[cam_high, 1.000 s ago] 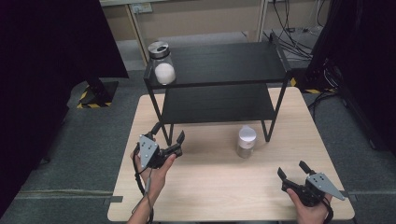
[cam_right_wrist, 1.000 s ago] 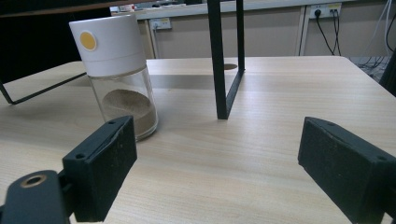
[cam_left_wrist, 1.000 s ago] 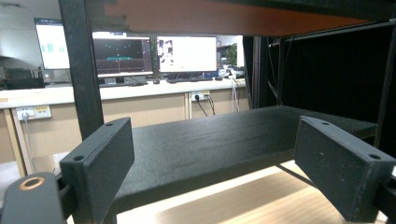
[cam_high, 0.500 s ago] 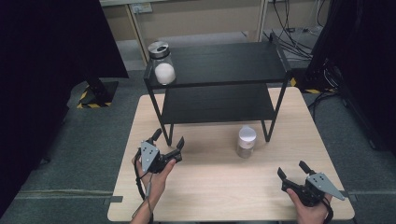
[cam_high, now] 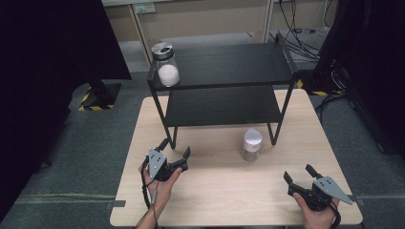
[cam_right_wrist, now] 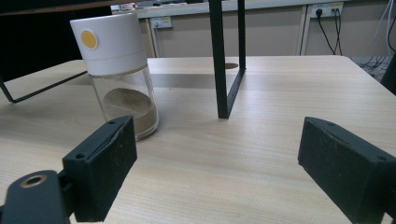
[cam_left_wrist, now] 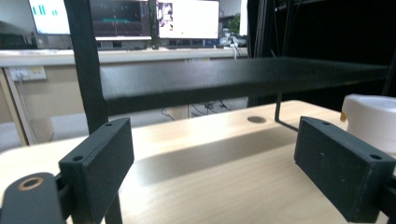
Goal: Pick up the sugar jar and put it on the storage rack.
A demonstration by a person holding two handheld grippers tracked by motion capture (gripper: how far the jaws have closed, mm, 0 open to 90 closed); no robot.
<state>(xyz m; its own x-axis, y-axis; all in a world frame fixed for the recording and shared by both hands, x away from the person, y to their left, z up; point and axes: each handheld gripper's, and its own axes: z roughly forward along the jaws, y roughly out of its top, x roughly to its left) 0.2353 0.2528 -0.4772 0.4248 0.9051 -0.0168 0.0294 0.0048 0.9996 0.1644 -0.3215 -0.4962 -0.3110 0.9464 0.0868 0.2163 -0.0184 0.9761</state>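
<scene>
Jar with white cap (cam_high: 251, 144) on table (cam_high: 219, 200), upright, just in front of black shelf rack (cam_high: 224, 86), beside its right front leg (cam_high: 273, 134). Glass body, brownish powder low inside: likely light, rigid, slippery, breakable. I'd grip across glass below cap. My left gripper (cam_high: 177, 153) wide, empty; right gripper (cam_high: 298, 172) wide, empty. Second jar (cam_high: 165, 64) on top shelf, well apart. Rack leg crowds approach.
</scene>
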